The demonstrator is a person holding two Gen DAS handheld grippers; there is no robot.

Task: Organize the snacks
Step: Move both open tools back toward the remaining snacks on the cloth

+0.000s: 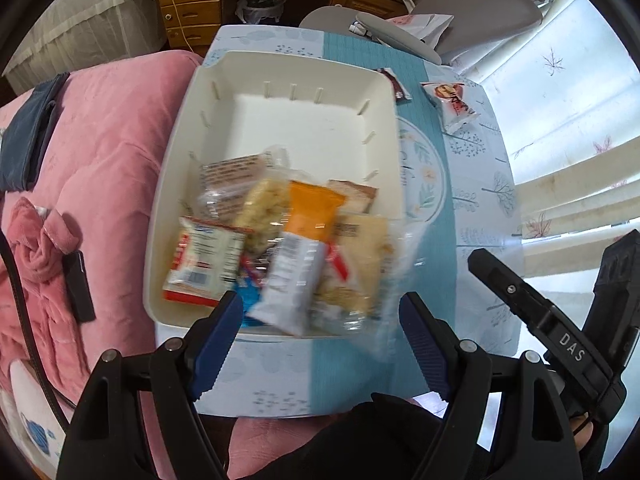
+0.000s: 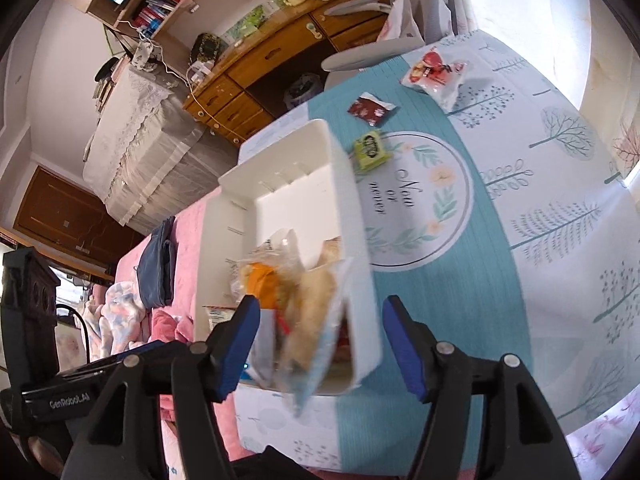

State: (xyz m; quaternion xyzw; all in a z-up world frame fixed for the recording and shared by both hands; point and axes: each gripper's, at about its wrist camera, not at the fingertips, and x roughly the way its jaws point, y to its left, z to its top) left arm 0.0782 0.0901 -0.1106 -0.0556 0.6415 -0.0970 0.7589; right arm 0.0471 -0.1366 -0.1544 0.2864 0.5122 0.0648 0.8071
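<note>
Table under a tree-print cloth, beside a pink bed. White bin at table's left edge — snack packets piled at near end. 3 packets loose beyond: red-white, dark red, green. Left gripper fingers spread wide, empty; right gripper likewise — gripping nothing.
</note>
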